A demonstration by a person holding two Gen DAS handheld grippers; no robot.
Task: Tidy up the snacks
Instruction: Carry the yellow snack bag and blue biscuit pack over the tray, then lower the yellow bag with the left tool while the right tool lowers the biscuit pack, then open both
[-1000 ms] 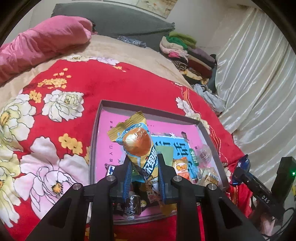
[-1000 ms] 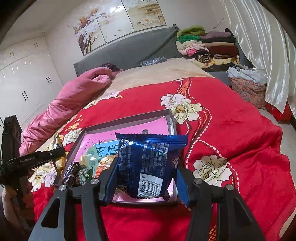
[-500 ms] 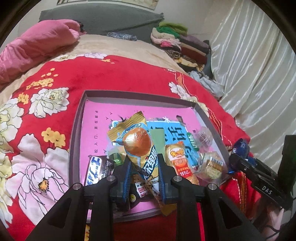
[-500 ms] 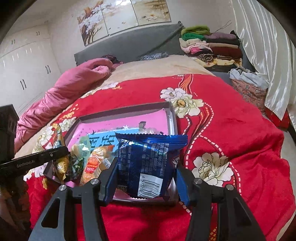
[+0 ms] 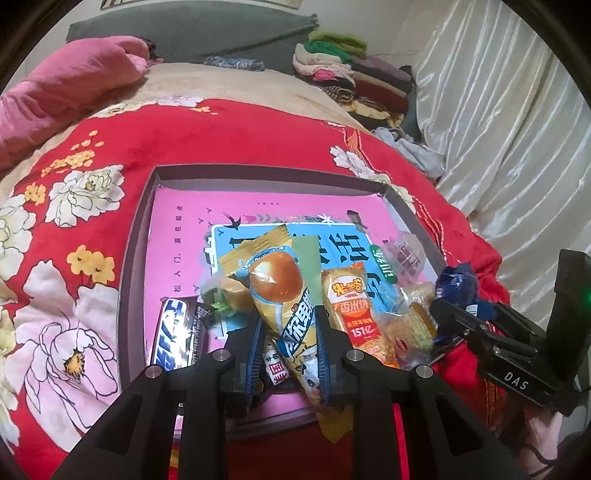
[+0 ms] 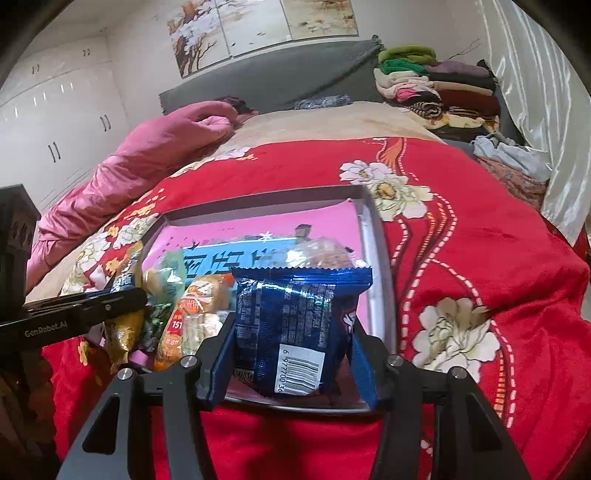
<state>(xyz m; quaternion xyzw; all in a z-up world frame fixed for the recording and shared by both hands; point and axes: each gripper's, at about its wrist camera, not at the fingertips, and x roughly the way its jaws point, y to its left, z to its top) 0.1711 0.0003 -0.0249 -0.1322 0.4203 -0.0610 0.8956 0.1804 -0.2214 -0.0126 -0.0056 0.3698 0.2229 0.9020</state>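
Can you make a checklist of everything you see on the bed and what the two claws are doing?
Surface: red flowered blanket on a bed.
Job's things: grey tray with pink liner holds a heap of snacks, among them an orange rice cracker pack.
Clutter: pink quilt, folded clothes.
Claws: left claw shut on yellow snack; right claw shut on blue packet; both over the tray.
Cables: nothing seen.
Surroundings: curtain, white wardrobe, painting.
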